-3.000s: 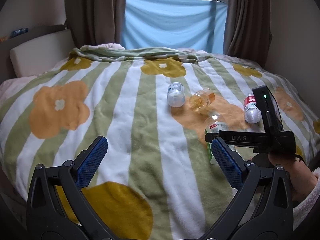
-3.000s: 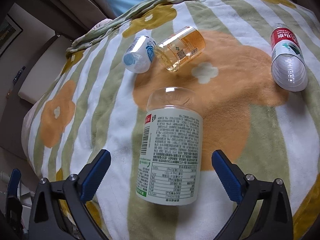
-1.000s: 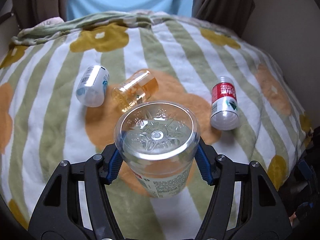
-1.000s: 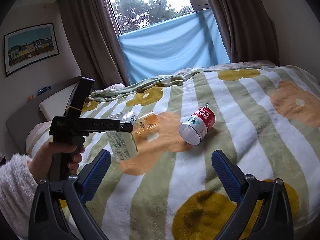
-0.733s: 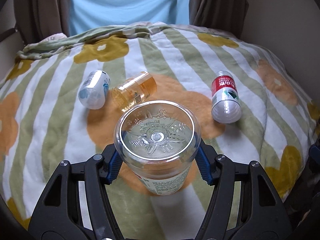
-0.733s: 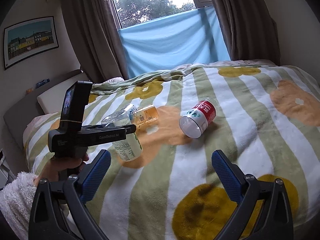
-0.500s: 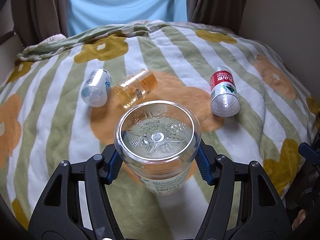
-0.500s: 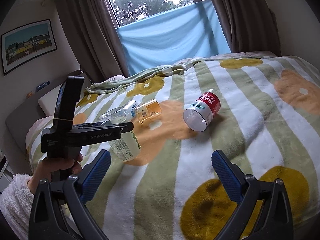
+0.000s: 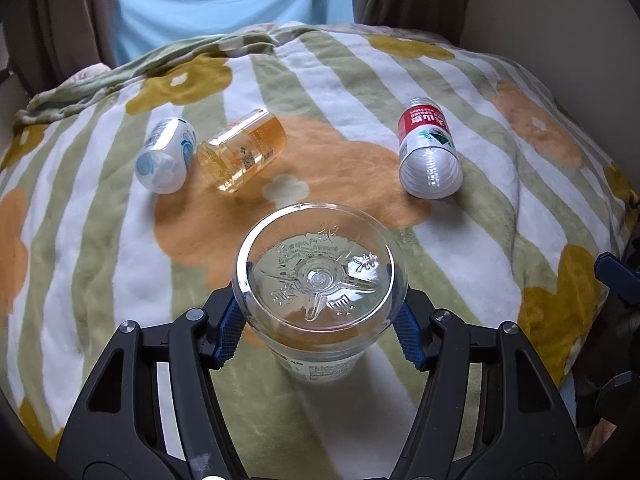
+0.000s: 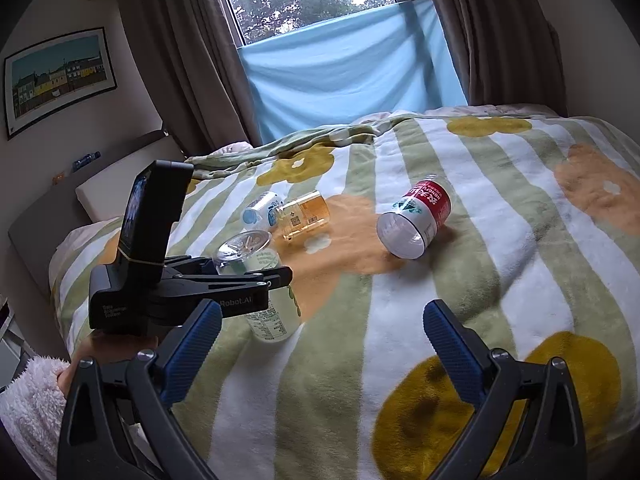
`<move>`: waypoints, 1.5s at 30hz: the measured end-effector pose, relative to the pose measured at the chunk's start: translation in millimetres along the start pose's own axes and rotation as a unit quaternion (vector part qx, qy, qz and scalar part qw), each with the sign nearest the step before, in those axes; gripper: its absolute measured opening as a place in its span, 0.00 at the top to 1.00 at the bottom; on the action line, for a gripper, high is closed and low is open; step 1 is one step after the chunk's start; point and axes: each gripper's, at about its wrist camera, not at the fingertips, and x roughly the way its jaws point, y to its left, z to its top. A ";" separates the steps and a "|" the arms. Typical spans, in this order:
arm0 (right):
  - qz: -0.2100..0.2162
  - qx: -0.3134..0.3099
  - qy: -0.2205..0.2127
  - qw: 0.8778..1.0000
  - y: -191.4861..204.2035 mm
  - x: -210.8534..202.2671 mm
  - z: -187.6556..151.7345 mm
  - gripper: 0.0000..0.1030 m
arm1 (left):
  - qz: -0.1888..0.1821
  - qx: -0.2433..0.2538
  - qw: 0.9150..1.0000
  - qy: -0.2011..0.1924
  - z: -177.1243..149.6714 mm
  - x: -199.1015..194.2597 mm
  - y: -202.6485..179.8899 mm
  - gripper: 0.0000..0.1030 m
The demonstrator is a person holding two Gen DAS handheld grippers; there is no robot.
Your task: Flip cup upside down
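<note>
A clear plastic cup (image 9: 318, 276) with a white and green label is held bottom up, its embossed base facing the left wrist camera. My left gripper (image 9: 318, 332) is shut on its sides. In the right wrist view the same cup (image 10: 260, 288) stands mouth down, its rim at or just above the blanket, held by the left gripper (image 10: 224, 280). My right gripper (image 10: 320, 332) is open and empty, to the right of the cup and nearer the bed's front edge.
Three other cups lie on their sides on the striped flower blanket (image 9: 100, 240): a white and blue one (image 9: 164, 156), an amber one (image 9: 240, 156) and a red-labelled one (image 9: 428, 156). A headboard (image 10: 48, 208) is at the left, curtains and a window behind.
The left gripper has lowered the upturned cup toward the blanket and tipped it more upright. The right gripper has stayed open, drifting slightly.
</note>
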 end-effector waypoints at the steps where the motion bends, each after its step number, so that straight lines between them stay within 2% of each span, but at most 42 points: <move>1: 0.000 -0.001 0.000 1.000 1.1 0.2 -0.3 0.02 | 0.003 0.004 1.000 0.000 0.2 -0.6 -1.4 0.27; 2: -0.001 -0.002 0.001 1.000 1.8 0.8 -0.5 0.02 | 0.011 0.007 1.000 -0.004 0.1 -2.1 -2.8 0.08; 3: -0.001 -0.003 0.002 1.000 2.5 1.4 -0.5 0.02 | 0.017 0.009 1.000 -0.012 0.2 -5.0 -3.5 0.00; 5: -0.002 -0.005 0.004 1.000 4.2 1.9 -0.8 0.02 | 0.013 0.013 1.000 -0.025 0.4 -10.5 -4.4 0.00; 15: -0.004 -0.015 0.003 1.000 12.9 1.8 0.0 0.02 | 0.007 0.006 0.999 -0.035 5.7 -23.3 -0.6 0.00; 23: -0.008 -0.043 -0.014 0.999 34.6 -11.8 10.7 0.02 | 0.003 -0.043 0.995 -0.088 1.5 -78.4 30.7 0.00; 26: -0.013 -0.058 -0.040 0.997 44.1 -26.5 26.6 0.02 | 0.009 -0.060 0.991 -0.122 2.0 -112.9 47.3 0.00; 30: -0.041 -0.077 -0.081 0.993 57.6 -45.7 56.6 0.02 | 0.029 -0.070 0.979 -0.189 1.4 -170.6 64.8 0.00; 36: -0.118 -0.100 -0.133 0.979 77.1 -56.1 80.2 0.02 | 0.078 -0.079 0.958 -0.262 -19.6 -231.3 80.4 0.00; 39: -0.132 -0.091 -0.144 0.976 79.2 -54.2 78.1 0.02 | 0.103 -0.087 0.951 -0.278 -34.0 -241.3 84.5 0.00; 45: -0.153 -0.092 -0.154 0.972 87.2 -52.6 69.8 0.02 | 0.122 -0.077 0.950 -0.276 -48.9 -235.2 82.5 0.00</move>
